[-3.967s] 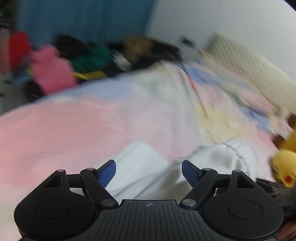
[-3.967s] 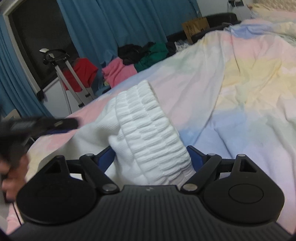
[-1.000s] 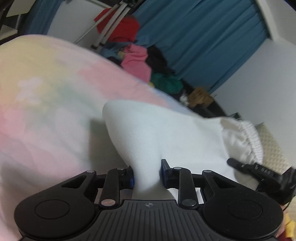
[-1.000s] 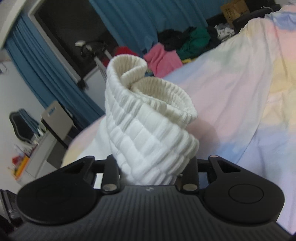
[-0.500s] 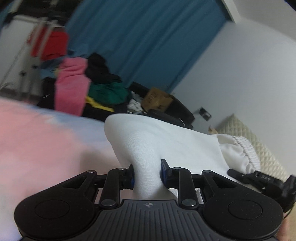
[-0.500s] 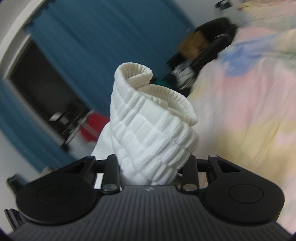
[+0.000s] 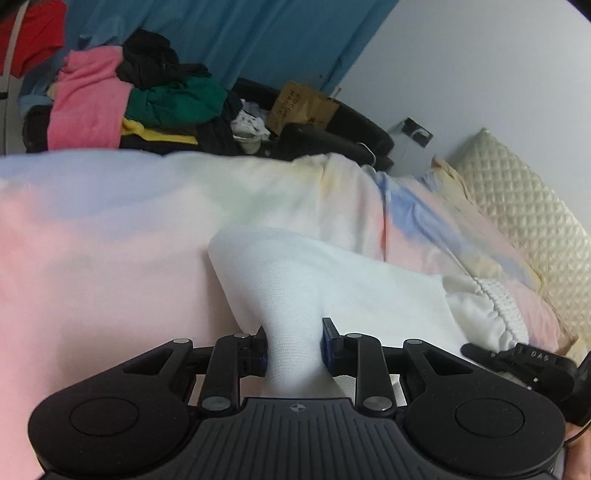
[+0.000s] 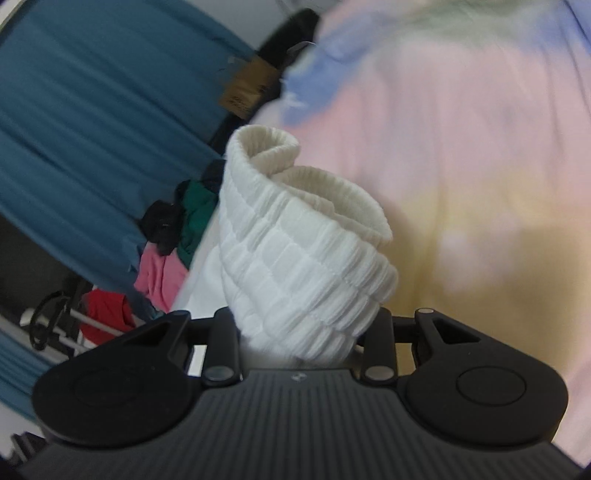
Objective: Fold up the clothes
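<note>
A white garment [image 7: 332, 288] with a ribbed elastic waistband [image 8: 295, 258] hangs between my two grippers above the pastel bedspread [image 7: 110, 240]. My left gripper [image 7: 293, 349] is shut on a smooth corner of the garment. My right gripper [image 8: 301, 332] is shut on the bunched waistband, which curls up in front of the camera and hides its fingertips. The right gripper also shows at the lower right of the left wrist view [image 7: 524, 362], next to the waistband [image 7: 498, 302].
A pile of pink, green and black clothes [image 7: 140, 103] lies beyond the bed's far edge, before blue curtains [image 7: 240, 33]. A quilted cream pillow [image 7: 524, 210] lies at the right. A brown paper bag [image 7: 303, 105] and a drying rack [image 8: 55, 325] stand nearby.
Both grippers closed on the white garment, lifted it off the bed and swung round. In the last second the left view turned down toward the bed and the right view tilted over it.
</note>
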Motion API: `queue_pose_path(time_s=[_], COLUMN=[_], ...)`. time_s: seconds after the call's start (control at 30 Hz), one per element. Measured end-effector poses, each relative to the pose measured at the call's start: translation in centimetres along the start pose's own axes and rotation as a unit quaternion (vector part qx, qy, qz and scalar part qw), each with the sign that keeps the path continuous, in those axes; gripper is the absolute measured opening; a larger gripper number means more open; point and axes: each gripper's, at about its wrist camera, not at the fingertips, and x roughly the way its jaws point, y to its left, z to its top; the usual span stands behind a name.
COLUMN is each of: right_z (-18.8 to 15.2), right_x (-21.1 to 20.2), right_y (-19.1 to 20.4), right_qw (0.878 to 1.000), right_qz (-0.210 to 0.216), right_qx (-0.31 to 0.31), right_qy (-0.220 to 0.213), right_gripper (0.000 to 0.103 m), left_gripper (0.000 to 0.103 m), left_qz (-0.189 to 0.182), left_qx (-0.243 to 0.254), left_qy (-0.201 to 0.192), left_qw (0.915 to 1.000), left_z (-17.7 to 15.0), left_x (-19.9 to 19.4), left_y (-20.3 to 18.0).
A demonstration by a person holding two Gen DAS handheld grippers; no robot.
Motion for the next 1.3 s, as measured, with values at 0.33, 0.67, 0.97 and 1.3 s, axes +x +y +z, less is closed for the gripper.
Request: queue_pose_path(time_s=[0.33, 0.67, 0.97, 1.3], right_z=[-3.5, -1.5, -3.0, -10.2], right_x=[-0.1, -8.7, -20.4, -30.3], right_y=[-3.2, 3.3, 10.4, 16.6], right_qw=[0.998, 0.986, 0.982, 0.949], right_qz=[-0.033, -0.147, -0.115, -0.043], right_qx=[0.043, -0.008, -0.148, -0.306], right_qy=[-0.012, 0.077, 0.031, -0.055], right_gripper=[0.054, 0.060, 0.061, 0.086], left_gripper=[0.055, 0.095, 0.103, 0.103], left_qz=[0.041, 0.067, 0.061, 0.082], left_qx=[0.043, 0.116, 0.165, 0.178], left_qy=[0.015, -0.053, -0.128, -0.167], left_qw=[0.9981, 0.9896, 0.9762, 0.9663], left_z=[-3.4, 0.0, -1.4, -8.7], left_x=[-1.4, -16.1, -29.7, -38.9], left_y=[0.2, -9.3, -18.0, -20.7])
